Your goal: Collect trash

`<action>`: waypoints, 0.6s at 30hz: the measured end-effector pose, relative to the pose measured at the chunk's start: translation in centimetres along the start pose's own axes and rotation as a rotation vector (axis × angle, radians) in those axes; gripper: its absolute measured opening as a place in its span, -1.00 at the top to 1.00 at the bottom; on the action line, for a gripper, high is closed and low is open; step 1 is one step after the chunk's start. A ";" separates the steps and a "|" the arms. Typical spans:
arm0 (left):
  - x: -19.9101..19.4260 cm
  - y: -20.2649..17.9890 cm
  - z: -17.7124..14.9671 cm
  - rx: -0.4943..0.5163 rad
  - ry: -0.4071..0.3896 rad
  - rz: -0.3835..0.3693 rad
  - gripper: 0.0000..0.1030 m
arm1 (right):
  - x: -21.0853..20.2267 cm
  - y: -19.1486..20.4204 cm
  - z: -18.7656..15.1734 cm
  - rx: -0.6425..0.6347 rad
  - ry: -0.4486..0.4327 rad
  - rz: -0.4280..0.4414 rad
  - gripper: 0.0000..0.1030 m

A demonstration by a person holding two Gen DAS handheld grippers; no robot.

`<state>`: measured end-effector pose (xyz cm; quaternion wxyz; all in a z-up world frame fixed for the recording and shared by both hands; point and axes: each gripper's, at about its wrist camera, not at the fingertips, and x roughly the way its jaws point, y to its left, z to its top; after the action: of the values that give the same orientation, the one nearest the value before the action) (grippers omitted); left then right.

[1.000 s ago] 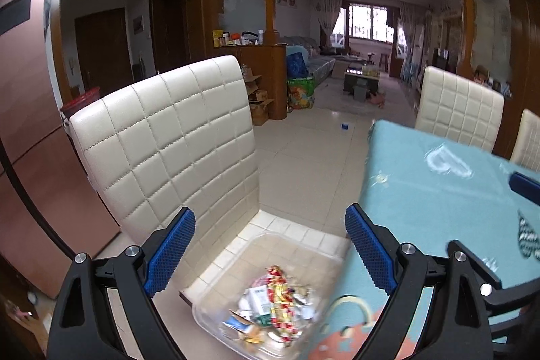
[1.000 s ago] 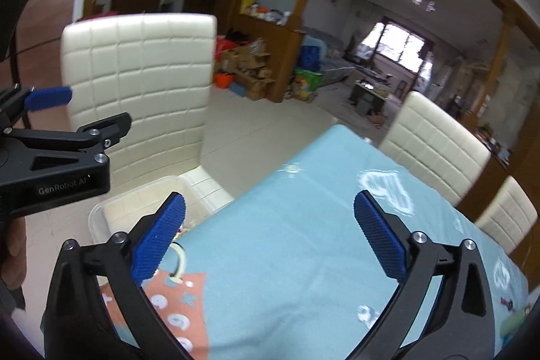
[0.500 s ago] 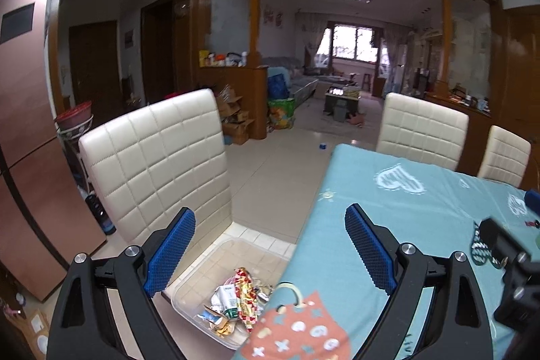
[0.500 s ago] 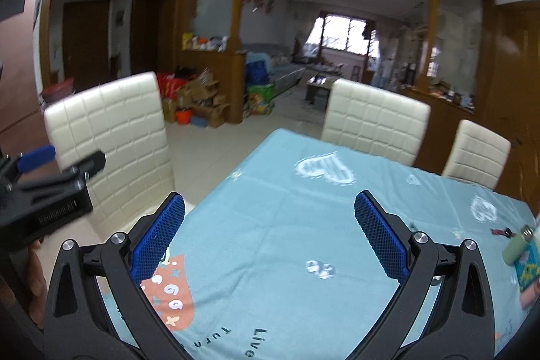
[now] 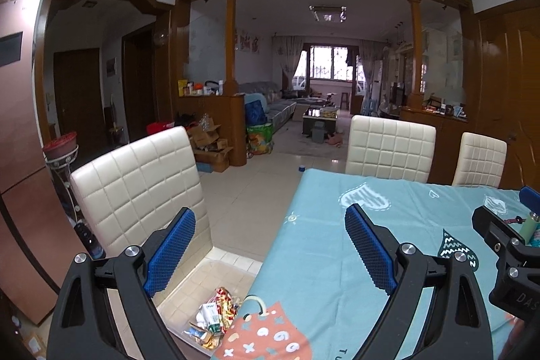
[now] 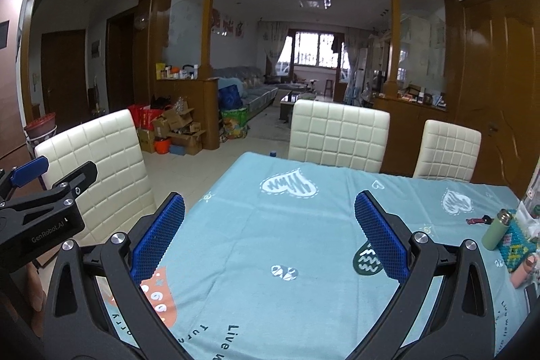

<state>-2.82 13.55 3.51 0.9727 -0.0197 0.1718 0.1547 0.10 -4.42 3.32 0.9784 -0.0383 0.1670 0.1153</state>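
- Trash lies in a clear bin at the bottom centre of the left wrist view: crumpled wrappers, red, yellow and white, heaped in the bin's near corner.
- Bin sits on the seat of a white chair, just beside the table edge.
- Left gripper fills the lower frame, jaws wide apart with nothing between them; its blue pads frame the chair back and the tablecloth.
- Right gripper sits low in the right wrist view, jaws likewise spread and empty, over the teal cloth with heart prints.
- Each gripper shows in the other's view: the right one at the right edge of the left wrist view, the left one at the left edge of the right wrist view.
- Right edge of the right wrist view: a green bottle against a beaded box, on the cloth.
- Two more white chairs stand at the table's far side, upper centre and right.
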 end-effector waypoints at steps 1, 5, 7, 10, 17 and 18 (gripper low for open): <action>-0.2 -0.2 0.1 0.006 -0.007 -0.008 -0.71 | -0.3 -0.3 0.0 0.001 -0.010 -0.010 -0.93; -0.5 -1.2 0.4 0.028 -0.020 -0.028 -0.71 | -0.8 -1.4 0.0 0.022 -0.032 -0.028 -0.93; -0.8 -1.6 0.3 0.033 -0.040 -0.023 -0.71 | -0.8 -1.9 -0.1 0.039 -0.028 -0.031 -0.93; -1.2 -1.9 0.3 0.046 -0.057 -0.018 -0.71 | -0.9 -2.5 -0.3 0.052 -0.027 -0.042 -0.93; -1.3 -2.7 0.1 0.072 -0.054 -0.040 -0.72 | -1.2 -3.3 -0.5 0.063 -0.037 -0.045 -0.93; -1.3 -2.7 0.2 0.074 -0.053 -0.049 -0.72 | -1.2 -3.4 -0.5 0.064 -0.039 -0.046 -0.93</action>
<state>-3.09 10.57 4.07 0.9805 0.0164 0.1510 0.1248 -0.34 -8.04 3.34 0.9846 -0.0084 0.1507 0.0881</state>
